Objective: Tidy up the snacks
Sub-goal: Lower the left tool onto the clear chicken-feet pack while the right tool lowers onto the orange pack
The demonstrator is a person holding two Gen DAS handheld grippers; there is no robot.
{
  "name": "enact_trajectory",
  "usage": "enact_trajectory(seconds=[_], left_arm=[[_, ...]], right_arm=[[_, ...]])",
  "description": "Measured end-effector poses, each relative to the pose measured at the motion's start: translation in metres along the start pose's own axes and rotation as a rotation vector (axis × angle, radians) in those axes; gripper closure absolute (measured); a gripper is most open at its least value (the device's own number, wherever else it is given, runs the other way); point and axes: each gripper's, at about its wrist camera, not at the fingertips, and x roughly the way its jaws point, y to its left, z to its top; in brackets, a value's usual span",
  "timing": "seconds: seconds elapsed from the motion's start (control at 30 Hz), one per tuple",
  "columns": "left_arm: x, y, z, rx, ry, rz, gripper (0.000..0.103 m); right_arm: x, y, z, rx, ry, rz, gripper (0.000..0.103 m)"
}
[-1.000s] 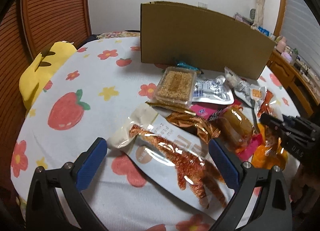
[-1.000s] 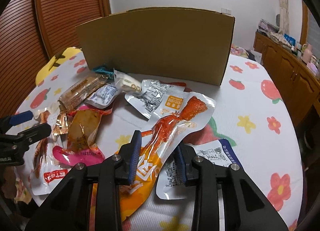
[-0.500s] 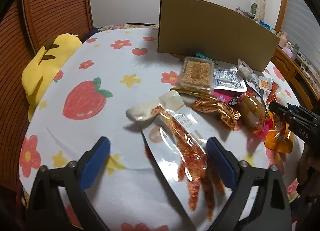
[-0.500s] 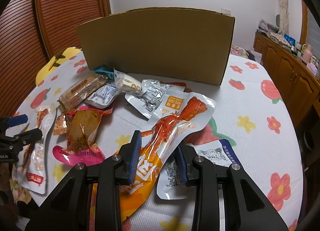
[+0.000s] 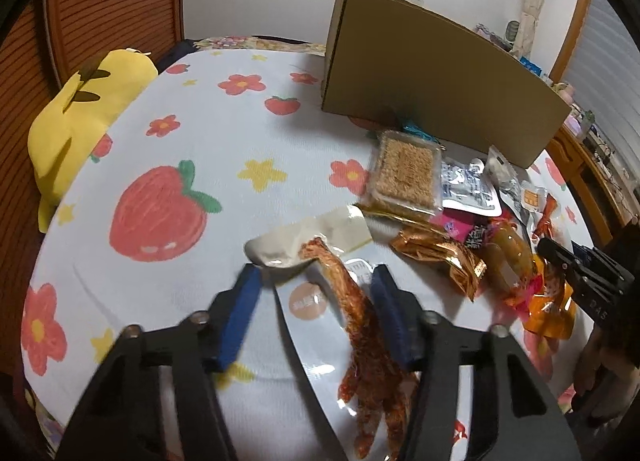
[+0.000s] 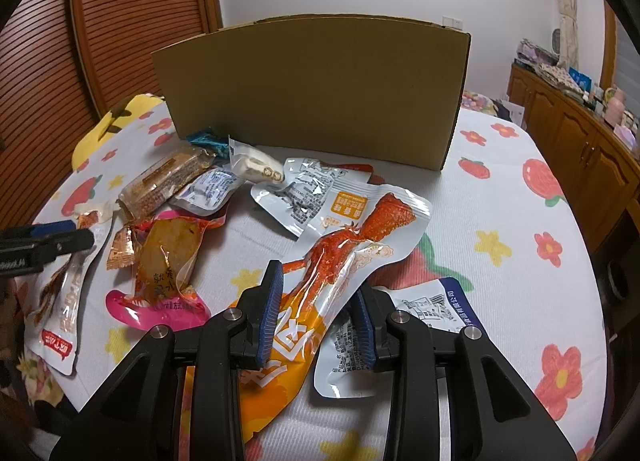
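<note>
Strawberry-print tablecloth (image 5: 168,165), left gripper (image 5: 316,293) jaws closing around clear chicken-foot pouch (image 5: 340,325); right gripper (image 6: 318,293) pinching orange pouch (image 6: 320,293)

Snack packets lie scattered flat before an upright cardboard box (image 6: 312,93). A white chicken-foot pouch (image 5: 340,321) lies near left. An orange-and-clear pouch (image 6: 340,261) lies near centre.

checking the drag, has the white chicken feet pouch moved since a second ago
Yes. In the right wrist view the white chicken feet pouch has slid toward the lower left, away from the amber tofu pack, which stayed put.
</note>
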Motion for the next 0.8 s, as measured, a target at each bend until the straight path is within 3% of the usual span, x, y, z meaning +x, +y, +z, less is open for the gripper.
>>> enact_trajectory(seconds=[0.23,0.7,0.8], left_arm=[[-0.004,0.001,-0.004,0.006,-0.025,-0.042,0.065],[-0.016,-0.009,-0.003,0.068,-0.069,-0.051,0.065],[-0.007,-0.011,-0.001,0.092,-0.037,-0.037,0.064]], right_arm=[[0.0,0.0,0.0,0.0,-0.001,0.001,0.069],[0.0,0.0,0.0,0.0,-0.001,0.001,0.069],[0.0,0.0,0.0,0.0,-0.001,0.001,0.069]])
